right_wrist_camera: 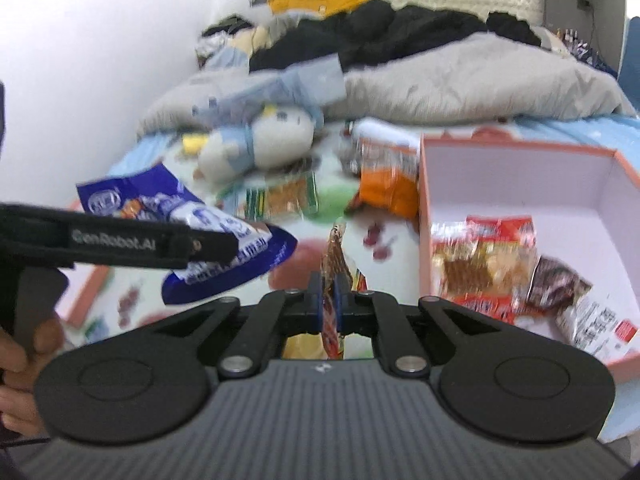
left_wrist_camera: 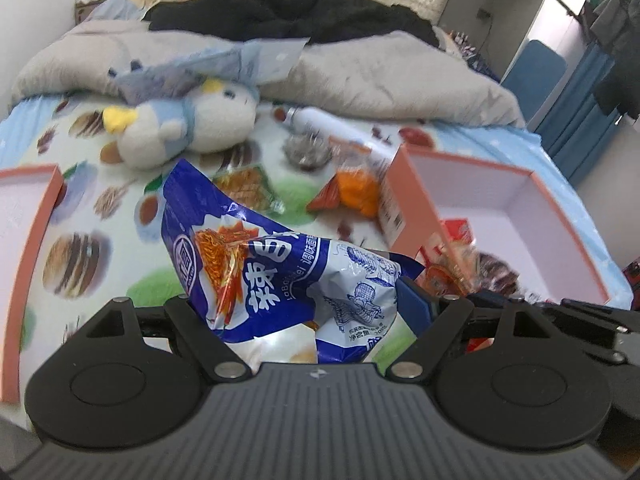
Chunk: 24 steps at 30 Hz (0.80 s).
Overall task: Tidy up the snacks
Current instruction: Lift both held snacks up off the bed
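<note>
Snack packets fill both your grippers above the bed. Your left gripper (left_wrist_camera: 304,304) stands wide around a bulky blue-and-white packet (left_wrist_camera: 256,264), seemingly gripping its crumpled middle so it hangs clear of the sheet. Your right gripper (right_wrist_camera: 330,300) is pinched fully shut on a thin red-and-gold sachet (right_wrist_camera: 334,272), held edge-on. The pink box (right_wrist_camera: 520,156), just right, already holds several packets, so it looks like the destination. Beyond lie an orange packet (right_wrist_camera: 386,190) and a green-edged one (right_wrist_camera: 286,196). Farther off, a plush toy (left_wrist_camera: 188,124) and grey duvet (left_wrist_camera: 384,76) crowd the bed.
</note>
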Motion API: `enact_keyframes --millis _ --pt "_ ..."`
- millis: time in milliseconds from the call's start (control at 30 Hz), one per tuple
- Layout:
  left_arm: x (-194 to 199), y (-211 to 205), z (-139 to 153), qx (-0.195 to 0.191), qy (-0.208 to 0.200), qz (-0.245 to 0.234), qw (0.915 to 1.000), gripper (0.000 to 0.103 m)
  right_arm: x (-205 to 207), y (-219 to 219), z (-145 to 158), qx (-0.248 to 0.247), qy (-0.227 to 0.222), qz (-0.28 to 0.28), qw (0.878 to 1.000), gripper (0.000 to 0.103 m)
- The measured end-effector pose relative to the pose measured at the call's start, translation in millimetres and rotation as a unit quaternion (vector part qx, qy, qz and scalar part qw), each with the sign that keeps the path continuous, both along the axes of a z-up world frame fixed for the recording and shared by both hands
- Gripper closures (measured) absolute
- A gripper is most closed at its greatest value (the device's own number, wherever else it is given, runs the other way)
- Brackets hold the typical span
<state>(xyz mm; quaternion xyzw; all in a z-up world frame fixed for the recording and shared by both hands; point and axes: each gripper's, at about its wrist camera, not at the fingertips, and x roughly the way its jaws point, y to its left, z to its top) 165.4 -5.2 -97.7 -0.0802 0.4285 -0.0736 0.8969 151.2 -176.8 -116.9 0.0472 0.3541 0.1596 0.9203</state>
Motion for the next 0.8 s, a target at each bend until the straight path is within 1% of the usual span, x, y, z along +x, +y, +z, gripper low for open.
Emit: enact_keyframes --millis 233,467,633,700,800 --pt "17.6 -14.9 50.9 0.009 -0.045 -0.021 0.9987 0.018 11.4 -22.5 50.3 0.011 -0.055 -0.018 0.998 0.094" --pt "34.3 -41.2 97.1 0.005 -0.09 -0.051 0.9946 0.018 20.1 -51.2 83.9 0.009 -0.104 -0.055 0.993 0.094" --pt "48.9 -75.2 111.6 -0.003 -0.1 -0.083 0.9915 0.018 29.0 -75.3 89.8 0.003 -0.118 -0.088 0.989 0.094" --pt "55.2 -91.1 110.8 -0.001 -0.099 -0.096 0.9905 0.018 32.4 -86.0 86.8 0.003 -0.115 -0.099 0.988 0.094" --pt "64.1 -115.1 104.3 -0.005 -0.084 -0.115 0.9898 0.018 35.8 -104.2 77.5 -0.002 -0.103 -0.121 0.987 0.094"
